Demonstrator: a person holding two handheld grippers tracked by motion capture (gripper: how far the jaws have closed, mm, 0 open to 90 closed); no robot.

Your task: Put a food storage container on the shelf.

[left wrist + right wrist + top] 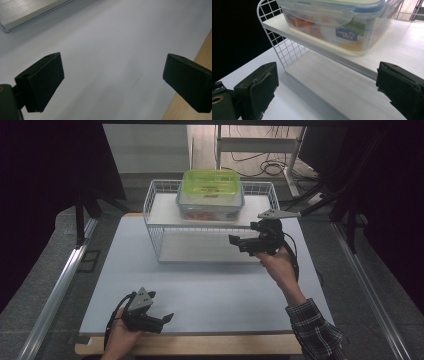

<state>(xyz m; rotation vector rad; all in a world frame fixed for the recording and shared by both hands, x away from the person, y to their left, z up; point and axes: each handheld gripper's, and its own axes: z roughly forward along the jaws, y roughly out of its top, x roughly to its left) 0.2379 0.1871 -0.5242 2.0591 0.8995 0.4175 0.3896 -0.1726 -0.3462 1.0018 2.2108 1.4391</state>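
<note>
On the rack's (pixel 155 210) upper shelf sits the food box (pixel 210 195), just beyond the right gripper's (pixel 239 243) wide-open jaws; the left gripper (pixel 162 319) gapes empty.

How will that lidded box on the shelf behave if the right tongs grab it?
The box looks like rigid clear plastic, so probably stiff but smooth and slippery. It seems packed with contents, so likely heavy for its size. It looks wider than the open right tongs, so a side grip may slide off.

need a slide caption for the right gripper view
Open right gripper faces a clear lidded food container on the upper shelf of a white wire rack.
</note>
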